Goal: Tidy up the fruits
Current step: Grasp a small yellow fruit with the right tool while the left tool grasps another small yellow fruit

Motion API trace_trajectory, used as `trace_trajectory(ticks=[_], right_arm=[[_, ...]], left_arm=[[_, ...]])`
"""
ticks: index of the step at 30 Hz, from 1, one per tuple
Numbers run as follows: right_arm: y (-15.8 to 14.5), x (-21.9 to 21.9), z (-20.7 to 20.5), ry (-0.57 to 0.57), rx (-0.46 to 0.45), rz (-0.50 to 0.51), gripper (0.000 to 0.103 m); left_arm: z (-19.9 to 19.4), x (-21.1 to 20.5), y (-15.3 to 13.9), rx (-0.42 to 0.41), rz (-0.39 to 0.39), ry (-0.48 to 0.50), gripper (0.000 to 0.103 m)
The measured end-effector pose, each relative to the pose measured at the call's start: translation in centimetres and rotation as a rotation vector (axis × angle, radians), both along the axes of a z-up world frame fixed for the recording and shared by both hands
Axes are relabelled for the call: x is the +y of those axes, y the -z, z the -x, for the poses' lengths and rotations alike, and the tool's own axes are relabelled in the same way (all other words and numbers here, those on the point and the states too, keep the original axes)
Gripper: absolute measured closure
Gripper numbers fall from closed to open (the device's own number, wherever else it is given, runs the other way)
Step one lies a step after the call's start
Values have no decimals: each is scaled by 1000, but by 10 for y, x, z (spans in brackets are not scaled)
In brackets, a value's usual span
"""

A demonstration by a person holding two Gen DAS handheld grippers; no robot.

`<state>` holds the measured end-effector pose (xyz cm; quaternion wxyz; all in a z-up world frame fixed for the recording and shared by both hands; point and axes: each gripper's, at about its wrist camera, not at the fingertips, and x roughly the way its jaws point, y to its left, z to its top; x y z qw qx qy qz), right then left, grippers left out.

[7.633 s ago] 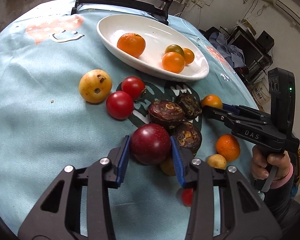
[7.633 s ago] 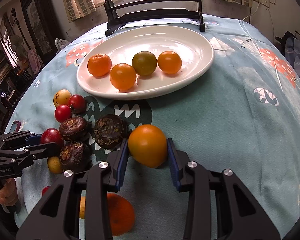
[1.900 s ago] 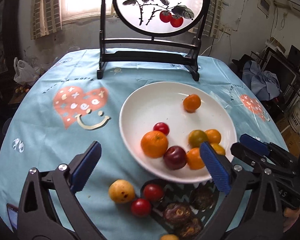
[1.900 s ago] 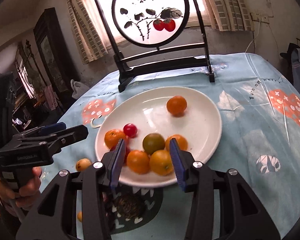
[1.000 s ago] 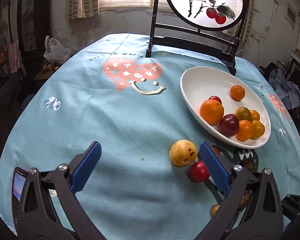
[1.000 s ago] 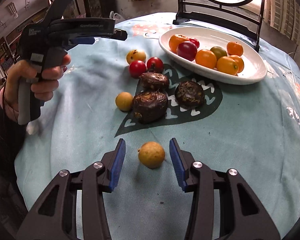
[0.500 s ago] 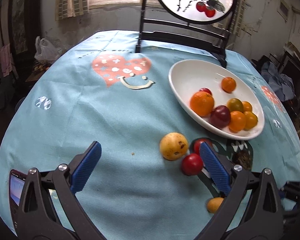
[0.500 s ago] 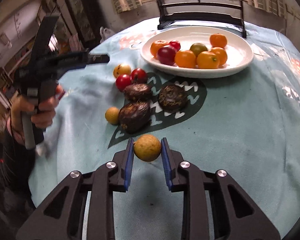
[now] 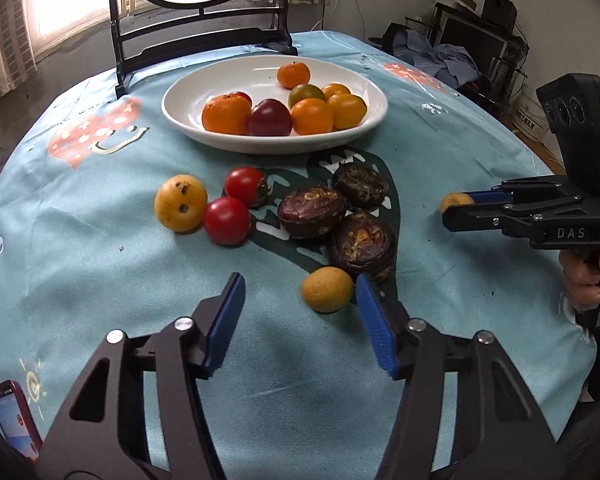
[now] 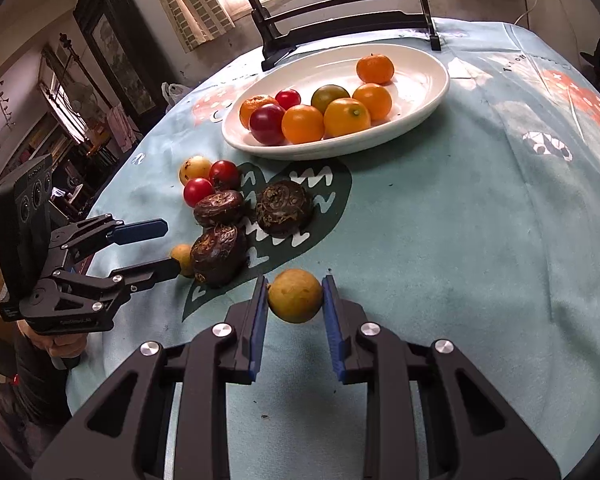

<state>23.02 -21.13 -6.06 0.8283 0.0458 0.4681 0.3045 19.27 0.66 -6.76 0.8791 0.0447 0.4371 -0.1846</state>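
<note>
- Right wrist view: right gripper (image 10: 295,298) clamped on small yellow fruit (image 10: 295,295), both blue pads pressed to its sides, at lower centre of frame, above the blue tablecloth (image 10: 480,240).
- Left wrist view: same fruit only partly seen as a tip at right edge, past the right gripper's fingertips; grip itself not visible there.
- Left gripper (image 9: 300,316) closing, pads not yet on second yellow fruit (image 9: 327,289), which lay between them toward the right pad, touching a dark wrinkled fruit (image 9: 362,245).
- White plate (image 9: 188,120) at upper centre, holding orange, red and green fruits.
- Seen in left wrist view only: red phone (image 9: 14,420) at lower left corner; "DAS" on right gripper body.
- Right wrist view only: faint unreadable lettering on left gripper body; partial tablecloth text at upper right, not legible.
</note>
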Motion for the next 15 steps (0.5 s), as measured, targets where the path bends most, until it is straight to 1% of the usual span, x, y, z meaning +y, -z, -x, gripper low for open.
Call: trace_trajectory(ticks=[3,6,7,8,10,11,15], right_arm=[[0,-1,0,5,1,-2,76],[0,-1,0,8,-3,0,76],[-1,-1,0,9,-5,0,76],[-1,-1,1,10,-7,0,76],[-1,-1,1,10,-7,0,76],[-2,-1,1,11,-8,1,76],[-2,-2,1,8,-10,1,76]], left_arm=[[0,-3,3,2,-11,6,48],[1,-9,7,3,-27,24,53],[1,-11,8,5,-35,28,56],[1,-13,9,9,-39,33,62],[1,-16,11,6,-49,41,65],[1,-17,11,3,-50,46,68],[2,-19,11,-3,-56,52,73]])
